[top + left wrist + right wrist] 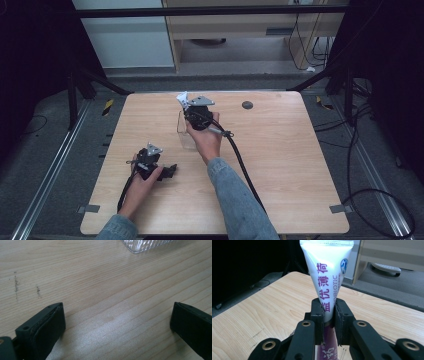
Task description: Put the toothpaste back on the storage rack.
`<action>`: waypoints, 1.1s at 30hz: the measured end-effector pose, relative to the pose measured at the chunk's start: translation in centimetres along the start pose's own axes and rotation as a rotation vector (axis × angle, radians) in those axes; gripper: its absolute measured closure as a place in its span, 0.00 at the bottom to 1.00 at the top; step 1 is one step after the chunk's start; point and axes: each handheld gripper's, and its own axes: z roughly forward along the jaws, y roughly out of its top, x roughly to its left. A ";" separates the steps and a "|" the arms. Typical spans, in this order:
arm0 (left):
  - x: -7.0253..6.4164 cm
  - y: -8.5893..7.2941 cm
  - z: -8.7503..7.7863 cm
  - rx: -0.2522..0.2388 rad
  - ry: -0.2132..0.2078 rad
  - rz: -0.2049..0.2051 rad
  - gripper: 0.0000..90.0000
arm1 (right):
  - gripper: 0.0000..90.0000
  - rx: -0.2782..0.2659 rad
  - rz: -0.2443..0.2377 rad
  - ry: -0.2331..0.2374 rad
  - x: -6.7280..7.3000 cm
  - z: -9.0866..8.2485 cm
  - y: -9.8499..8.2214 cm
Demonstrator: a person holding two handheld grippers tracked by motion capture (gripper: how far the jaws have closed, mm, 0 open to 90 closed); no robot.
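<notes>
Already, your right gripper (328, 312) had its jaws clamped on the white toothpaste tube (327, 270), held up above the clear ribbed container (183, 131) near the upper middle of the high view. Your left gripper (150, 161) rested low on the bench (280, 165) at lower left, jaws wide and empty. Judging by that, the pickup was done; setting the tube into the container was probably left.

A clear ribbed container (184, 131) stands on the wooden table (280, 165).
</notes>
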 end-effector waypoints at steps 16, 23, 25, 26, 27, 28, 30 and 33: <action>0.0 0.0 0.0 0.000 0.000 0.000 0.00 | 0.88 0.035 -0.018 -0.013 0.4 0.6 -0.4; 0.0 0.0 0.0 -0.001 0.000 0.001 0.00 | 0.88 0.041 -0.022 -0.012 0.6 0.7 -0.6; 0.0 0.0 0.0 0.000 0.000 0.001 0.00 | 0.88 0.039 -0.026 -0.011 0.7 0.8 -0.6; 0.0 0.0 0.0 0.000 0.000 0.001 0.00 | 0.88 0.040 -0.028 -0.010 0.7 0.8 -0.6; 0.0 0.0 0.0 0.000 0.000 0.001 0.00 | 0.88 0.042 -0.029 -0.011 0.7 0.8 -0.6; 0.0 0.0 0.0 0.000 0.000 0.001 0.00 | 0.88 0.042 -0.029 -0.012 0.7 0.8 -0.6; 0.0 0.0 0.0 0.000 0.000 0.002 0.00 | 0.88 0.044 -0.028 -0.010 0.8 0.8 -0.6; 0.0 0.0 0.0 0.000 0.000 0.002 0.00 | 0.88 0.045 -0.031 -0.009 0.8 0.8 -0.6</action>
